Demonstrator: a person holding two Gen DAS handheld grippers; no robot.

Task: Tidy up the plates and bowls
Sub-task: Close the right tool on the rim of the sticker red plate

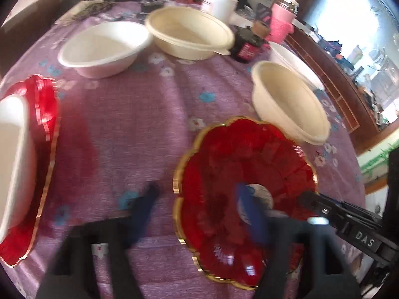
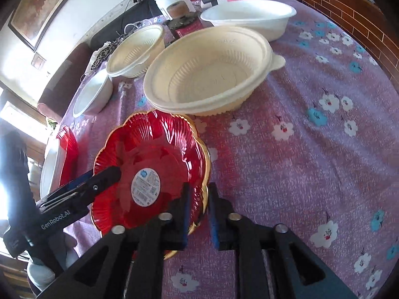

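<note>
Purple floral cloth (image 2: 311, 154) covers the table, with a framed picture on the white wall behind and dark wood panelling to one side. On the cloth stand several empty bowls: a large cream bowl (image 2: 207, 74) with a ribbed inner wall and a small tab on its rim, a second cream bowl (image 2: 136, 52) behind it, a white bowl (image 2: 249, 17) at the far side, and another white bowl (image 2: 93, 94) toward the window. A further red plate (image 1: 42, 134) at the left holds a white bowl (image 1: 12, 154).

A red scalloped plate (image 2: 149, 164) with a gold rim and a round white label at its centre lies tilted, its near edge lifted, just in front of the large cream bowl. The right gripper (image 2: 199, 214) points steeply down, its two blue-padded jaws nearly closed on either side of the plate's near rim; the pads look to be pinching the rim, though the contact itself is partly hidden.

The left gripper (image 1: 199, 209) also angles downward from the opposite side. In its own blurred view one finger is over the plate's middle and the other over the cloth outside the rim, jaws part-open; I cannot tell whether they press on the plate.
</note>
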